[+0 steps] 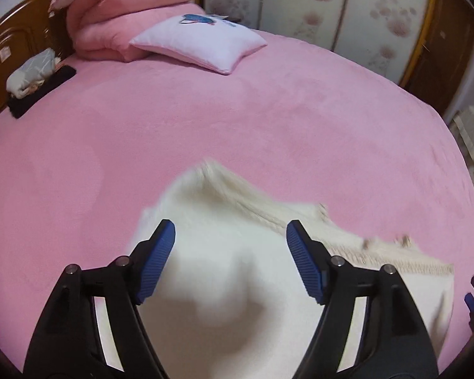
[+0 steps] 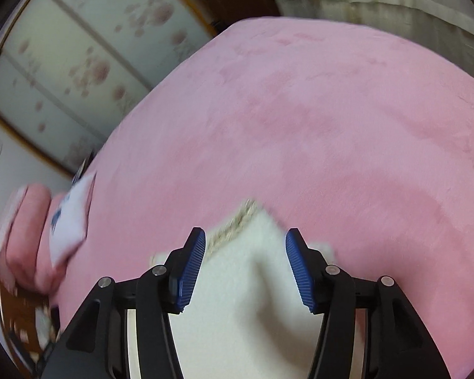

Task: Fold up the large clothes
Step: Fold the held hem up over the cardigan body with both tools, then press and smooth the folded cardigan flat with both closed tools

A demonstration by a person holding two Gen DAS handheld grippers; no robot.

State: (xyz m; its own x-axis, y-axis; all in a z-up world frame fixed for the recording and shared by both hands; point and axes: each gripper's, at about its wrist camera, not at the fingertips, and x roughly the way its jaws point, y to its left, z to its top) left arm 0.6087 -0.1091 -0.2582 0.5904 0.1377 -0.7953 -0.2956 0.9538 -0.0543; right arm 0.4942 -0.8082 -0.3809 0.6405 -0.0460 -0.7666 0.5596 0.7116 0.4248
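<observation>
Left gripper, jaws spread wide and gripping nothing, above a white knitted garment lying on the pink bed cover; the cloth shows between the blue pads without touching them. Right gripper, jaws likewise parted and empty, over the garment's braided edge
</observation>
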